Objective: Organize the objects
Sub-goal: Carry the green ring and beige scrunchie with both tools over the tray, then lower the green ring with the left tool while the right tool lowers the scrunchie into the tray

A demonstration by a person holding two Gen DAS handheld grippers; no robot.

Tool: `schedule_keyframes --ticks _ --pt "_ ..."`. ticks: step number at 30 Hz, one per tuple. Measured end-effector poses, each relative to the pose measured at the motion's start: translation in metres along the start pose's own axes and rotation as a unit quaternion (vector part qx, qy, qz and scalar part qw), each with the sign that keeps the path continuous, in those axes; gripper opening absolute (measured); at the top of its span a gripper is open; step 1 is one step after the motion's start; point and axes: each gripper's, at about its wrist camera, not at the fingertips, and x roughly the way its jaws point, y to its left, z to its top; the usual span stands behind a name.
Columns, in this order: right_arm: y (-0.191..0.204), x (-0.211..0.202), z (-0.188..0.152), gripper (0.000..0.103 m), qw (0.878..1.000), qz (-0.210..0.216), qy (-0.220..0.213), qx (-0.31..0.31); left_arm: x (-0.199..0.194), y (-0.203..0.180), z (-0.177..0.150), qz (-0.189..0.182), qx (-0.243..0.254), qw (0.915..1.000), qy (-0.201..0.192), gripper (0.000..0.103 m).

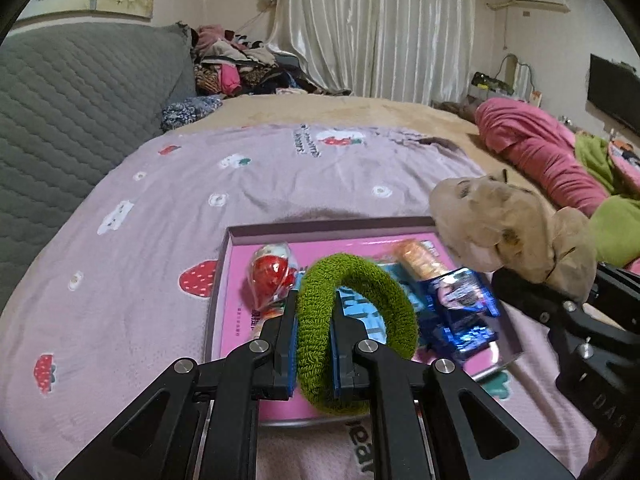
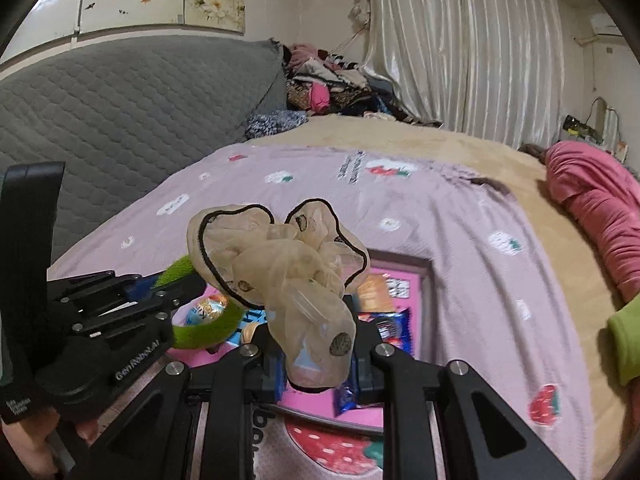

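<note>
Left gripper [image 1: 314, 320] jaws clamp a green hair band [image 1: 352, 332] above the pink tray [image 1: 236, 280]. Right gripper [image 2: 316, 364] jaws pinch a beige scrunchie [image 2: 280, 264], just right of it.

The green hair tie [image 1: 356, 332] is nubby terry cloth, matt — the beige scrunchie [image 2: 276, 272] is sheer, slightly shiny gauze. At its five o'clock a blue snack wrapper [image 2: 394, 330] gleams like foil in the pink tray [image 1: 240, 280], smooth card, on a soft lilac blanket [image 1: 280, 176].
</note>
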Motion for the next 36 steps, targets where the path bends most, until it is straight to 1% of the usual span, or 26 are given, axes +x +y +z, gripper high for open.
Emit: schedule_keyframes --ticks 5,10,12,15,19,25,27,28,29,30,31,34,35,36 --pt "0.006 0.034 -0.015 0.023 1.000 0.012 0.022 0.003 0.023 0.005 -0.015 0.020 0.005 0.9998 0.000 0.012" --pt "0.017 0.059 -0.030 0.023 0.999 -0.001 0.034 -0.018 0.045 0.009 -0.029 0.015 0.010 0.9998 0.013 0.012" --pt "0.018 0.071 -0.036 0.023 0.999 -0.007 0.039 -0.019 0.047 0.010 -0.029 0.018 0.014 0.9997 0.007 0.012" --pt "0.019 0.085 -0.041 0.023 0.998 -0.010 0.052 -0.029 0.050 0.013 -0.026 0.009 0.007 0.9999 0.004 0.012" --pt "0.019 0.089 -0.042 0.023 0.998 -0.013 0.054 -0.036 0.052 0.013 -0.025 0.008 0.008 0.9999 -0.001 0.014" --pt "0.020 0.085 -0.041 0.040 0.998 -0.026 0.049 -0.040 0.051 0.016 -0.024 0.012 0.002 0.9999 0.000 0.015" --pt "0.022 0.084 -0.040 0.042 0.997 -0.028 0.050 -0.043 0.051 0.016 -0.024 0.011 0.002 0.9999 0.001 0.015" --pt "0.023 0.082 -0.039 0.044 0.997 -0.031 0.047 -0.047 0.051 0.016 -0.024 0.011 0.002 0.9999 0.002 0.016" --pt "0.023 0.082 -0.038 0.048 0.997 -0.033 0.046 -0.049 0.051 0.016 -0.024 0.011 0.003 0.9999 0.002 0.016" --pt "0.024 0.080 -0.038 0.050 0.997 -0.036 0.042 -0.051 0.050 0.016 -0.023 0.012 0.003 0.9999 0.001 0.020" --pt "0.024 0.079 -0.037 0.053 0.997 -0.038 0.039 -0.052 0.050 0.017 -0.023 0.014 0.003 0.9999 0.002 0.022" --pt "0.024 0.076 -0.036 0.054 0.997 -0.038 0.035 -0.052 0.052 0.020 -0.023 0.014 -0.005 0.9999 0.006 0.025" --pt "0.024 0.076 -0.036 0.054 0.997 -0.039 0.036 -0.052 0.052 0.020 -0.022 0.014 -0.005 0.9999 0.007 0.030" --pt "0.024 0.076 -0.035 0.054 0.997 -0.040 0.035 -0.052 0.051 0.021 -0.022 0.015 -0.005 0.9999 0.006 0.039"
